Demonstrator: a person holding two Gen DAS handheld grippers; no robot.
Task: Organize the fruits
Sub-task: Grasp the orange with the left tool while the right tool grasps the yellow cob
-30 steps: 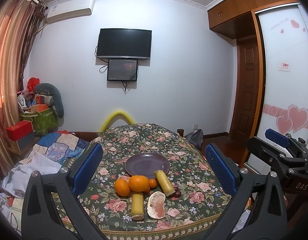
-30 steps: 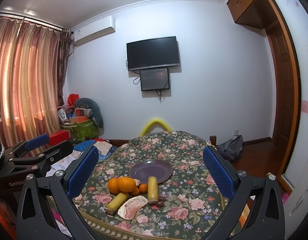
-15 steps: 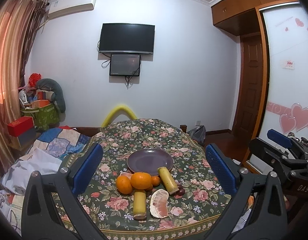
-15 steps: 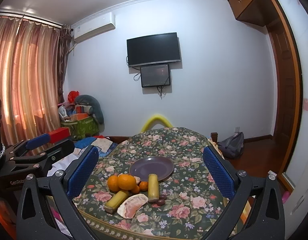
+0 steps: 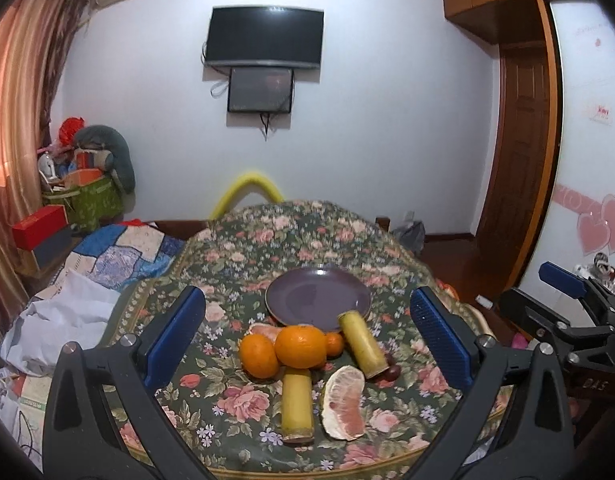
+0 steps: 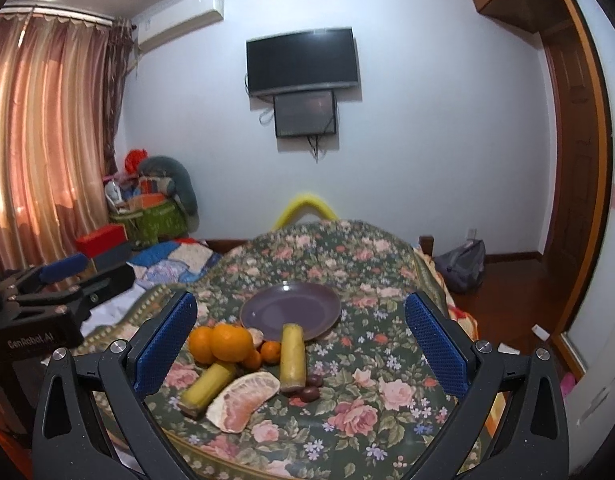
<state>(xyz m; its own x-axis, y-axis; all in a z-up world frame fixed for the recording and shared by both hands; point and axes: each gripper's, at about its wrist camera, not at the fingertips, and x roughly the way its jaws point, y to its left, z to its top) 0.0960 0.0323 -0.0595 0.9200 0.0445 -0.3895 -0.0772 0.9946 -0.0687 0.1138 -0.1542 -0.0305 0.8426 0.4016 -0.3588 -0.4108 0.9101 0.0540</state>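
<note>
The left wrist view looks straight over the fruit and catches the right gripper [image 5: 563,292] at its right edge, while the right wrist view sees the pile from its right side and shows the left gripper [image 6: 63,270] at its left edge. Both grippers hover above the near edge of the floral tablecloth [image 5: 243,256], jaws spread wide and holding nothing (blue pads [image 6: 165,344] well apart in each view). The purple plate [image 5: 317,298] lies bare on the cloth; just in front of it sit three oranges [image 5: 300,346] touching one another, a small tangerine [image 5: 334,344], two yellow sugarcane pieces [image 5: 296,406], one of which touches the plate's rim, a peeled pomelo wedge [image 5: 344,402] and dark round fruits [image 6: 309,388]. A wall television [image 6: 301,62] hangs beyond, with curtains [image 6: 47,120] to the left. Nothing stands between grippers and fruit.
</note>
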